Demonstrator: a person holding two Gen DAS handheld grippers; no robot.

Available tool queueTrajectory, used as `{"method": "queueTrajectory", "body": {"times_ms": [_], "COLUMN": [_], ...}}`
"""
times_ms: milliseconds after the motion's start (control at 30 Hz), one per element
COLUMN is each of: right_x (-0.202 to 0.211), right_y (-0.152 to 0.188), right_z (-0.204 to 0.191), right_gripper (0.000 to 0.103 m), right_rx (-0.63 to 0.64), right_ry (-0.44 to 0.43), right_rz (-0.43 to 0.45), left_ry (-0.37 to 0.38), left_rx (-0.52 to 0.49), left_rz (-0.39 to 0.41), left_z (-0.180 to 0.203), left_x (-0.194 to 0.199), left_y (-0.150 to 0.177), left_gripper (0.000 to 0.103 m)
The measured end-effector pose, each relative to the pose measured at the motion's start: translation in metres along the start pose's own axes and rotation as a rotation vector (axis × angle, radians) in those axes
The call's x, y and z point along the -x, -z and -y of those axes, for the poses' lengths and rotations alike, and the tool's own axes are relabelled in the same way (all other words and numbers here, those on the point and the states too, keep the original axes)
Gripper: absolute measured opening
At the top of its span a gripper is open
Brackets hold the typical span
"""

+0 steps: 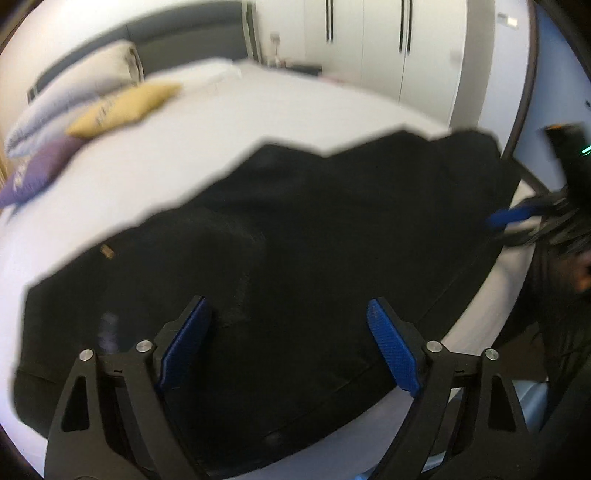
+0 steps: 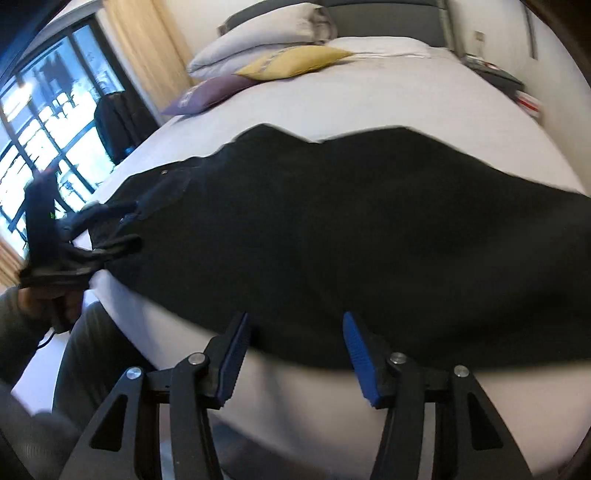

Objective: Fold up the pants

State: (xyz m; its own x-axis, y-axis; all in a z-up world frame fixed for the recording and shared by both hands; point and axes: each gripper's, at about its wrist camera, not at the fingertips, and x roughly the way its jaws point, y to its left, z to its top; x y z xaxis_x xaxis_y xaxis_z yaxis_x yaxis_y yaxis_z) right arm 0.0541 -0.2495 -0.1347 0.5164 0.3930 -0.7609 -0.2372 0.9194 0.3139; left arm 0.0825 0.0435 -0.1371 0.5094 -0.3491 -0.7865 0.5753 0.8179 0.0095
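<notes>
On bed, pants lie folded lengthwise. Left gripper and right gripper gape, holding nothing. Next: regrasp for crosswise fold.

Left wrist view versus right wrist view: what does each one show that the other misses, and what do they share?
Only the left wrist view shows the white wardrobe doors with dark vertical handles. Only the right wrist view shows the large dark-framed window and beige curtain. Both show the black pants spread on the white bed sheet, the yellow cushion, the purple cushion, and both open grippers, left gripper and right gripper, holding nothing.
</notes>
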Motion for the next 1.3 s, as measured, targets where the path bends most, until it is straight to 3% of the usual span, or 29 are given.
{"method": "queueTrajectory", "body": {"times_ms": [67,200,300,367,433,500,667,967,1133,1300], "right_x": [0.04,0.109,0.129,0.125,0.109,0.084,0.024,0.008,0.008,0.037], "right_y": [0.009,0.029,0.038,0.042,0.044,0.047,0.053,0.046,0.045,0.059], "right_z": [0.026,0.112,0.166,0.191,0.207,0.217,0.204,0.223,0.217,0.202], "right_gripper": [0.057,0.058,0.058,0.059,0.059,0.059,0.056,0.056,0.056,0.056], "right_rx": [-0.086,-0.425,-0.649,-0.767,-0.892,-1.018,-1.225,-1.368,-1.406,-1.43], "right_ry": [-0.011,0.029,-0.031,-0.135,-0.231,-0.35,-0.488,-0.602,-0.581,-0.511], "right_rz": [0.093,0.286,0.404,0.46,0.467,0.42,0.321,0.563,0.598,0.532], "left_ry": [-0.016,-0.033,-0.052,-0.065,-0.075,-0.074,-0.087,-0.093,-0.093,-0.092], "left_rx": [0.001,0.013,0.027,0.036,0.052,0.088,0.088,0.1,0.097,0.095], "left_rz": [-0.011,0.017,0.002,-0.059,-0.087,-0.095,-0.109,-0.095,-0.094,-0.088], "left_z": [0.006,0.011,0.015,0.01,0.011,0.009,0.012,0.014,0.01,0.009], "left_x": [-0.008,-0.006,-0.009,-0.025,-0.035,-0.04,-0.05,-0.053,-0.048,-0.047], "left_y": [0.0,-0.015,-0.025,-0.023,-0.016,-0.022,-0.03,-0.023,-0.018,-0.016], "left_gripper": [0.086,0.086,0.086,0.086,0.086,0.086,0.086,0.086,0.086,0.086]}}
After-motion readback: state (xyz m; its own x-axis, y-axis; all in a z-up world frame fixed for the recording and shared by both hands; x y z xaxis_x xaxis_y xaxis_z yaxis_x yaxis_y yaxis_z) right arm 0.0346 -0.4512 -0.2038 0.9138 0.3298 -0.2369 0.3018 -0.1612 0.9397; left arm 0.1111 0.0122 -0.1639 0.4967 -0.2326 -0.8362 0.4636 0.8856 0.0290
